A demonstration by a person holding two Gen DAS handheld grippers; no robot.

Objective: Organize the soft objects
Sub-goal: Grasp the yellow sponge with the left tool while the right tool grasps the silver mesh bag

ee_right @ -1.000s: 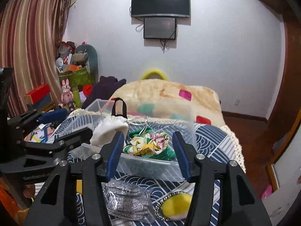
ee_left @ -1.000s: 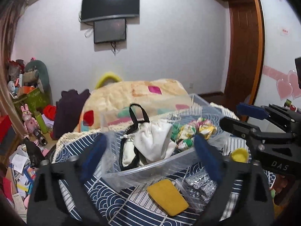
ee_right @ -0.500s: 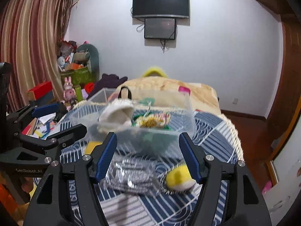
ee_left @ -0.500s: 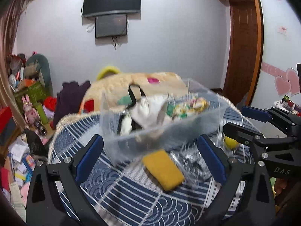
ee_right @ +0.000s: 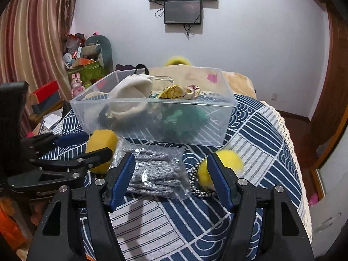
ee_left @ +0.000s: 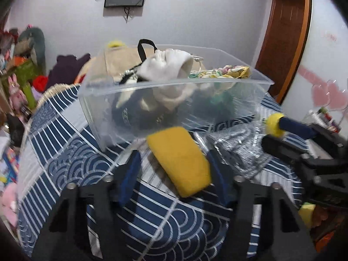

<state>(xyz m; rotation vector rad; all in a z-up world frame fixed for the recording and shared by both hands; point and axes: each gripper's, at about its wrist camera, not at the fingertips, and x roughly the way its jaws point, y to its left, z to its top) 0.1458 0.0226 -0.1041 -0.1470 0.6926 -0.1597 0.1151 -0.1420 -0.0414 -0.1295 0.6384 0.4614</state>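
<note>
No brand or label can be read with certainty; faint white lettering is seen on the black body of the left gripper in the right wrist view, too blurred to make out

A flat rectangular yellow sponge (ee_left: 180, 161) is seen lying on the navy-and-white wave-patterned cloth (ee_left: 71, 161) of the bed, just before the clear rectangular plastic bin (ee_left: 152, 117). Its long axis is tilted, running from the bin's near wall down toward the cloth's near edge. The left gripper (ee_left: 174, 171) is spread open, its blue-padded fingers (ee_left: 130, 174) set on either side of the sponge; contact cannot be told

To the right of the sponge a crinkled clear packet of grey knitted fabric (ee_right: 154, 171) is laid flat, its long side running across the cloth. The right gripper (ee_right: 171, 180) is held open around this packet. Beside the packet's right edge a round fuzzy yellow ball (ee_right: 226, 163) ringed by a beaded band is found, touching the right finger

Inside the bin a cream knitted piece (ee_right: 132, 95), a black strap (ee_left: 144, 47) and patterned yellow-green cloth (ee_right: 176, 92) are heaped
</note>
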